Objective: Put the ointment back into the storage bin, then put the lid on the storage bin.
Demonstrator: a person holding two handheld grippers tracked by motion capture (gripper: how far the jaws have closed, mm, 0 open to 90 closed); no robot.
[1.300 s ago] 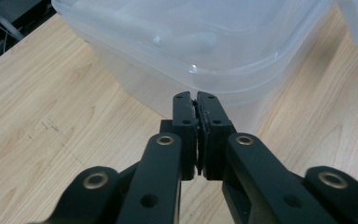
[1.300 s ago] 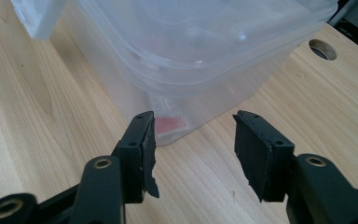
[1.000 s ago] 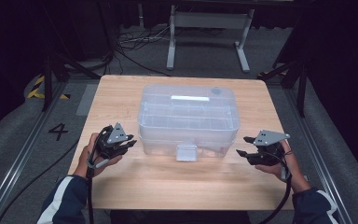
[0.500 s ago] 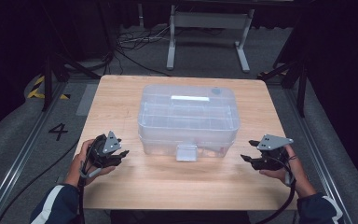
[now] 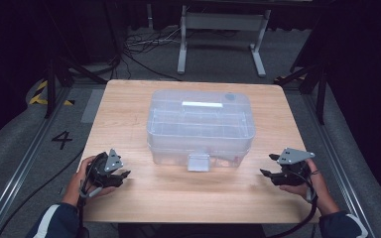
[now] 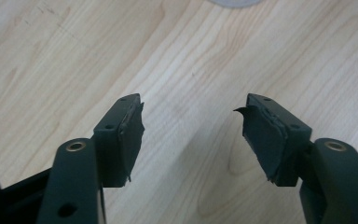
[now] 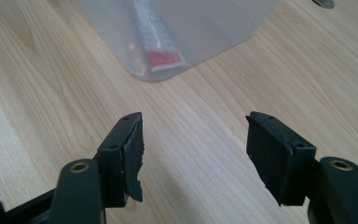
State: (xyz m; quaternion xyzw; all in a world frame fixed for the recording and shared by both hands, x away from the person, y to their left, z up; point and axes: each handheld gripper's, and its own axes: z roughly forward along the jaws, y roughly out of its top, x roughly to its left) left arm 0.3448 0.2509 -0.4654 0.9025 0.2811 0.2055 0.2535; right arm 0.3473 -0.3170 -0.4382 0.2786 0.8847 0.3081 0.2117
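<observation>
- The left gripper (image 5: 121, 176) is held wide, its jaws just opened further, nothing between them.
- The right gripper (image 5: 268, 166) is likewise spread, empty, near the clear plastic box (image 5: 201, 124).

A light wooden table (image 5: 129, 104) stands on grey carpet floor (image 5: 25, 148). At 12 o'clock: a white metal frame (image 5: 221, 22) and loose black cables (image 5: 144, 42). At 9 o'clock: yellow-black hazard tape (image 5: 39, 91) and a floor numeral "4" (image 5: 62, 139). Surroundings are dark.
</observation>
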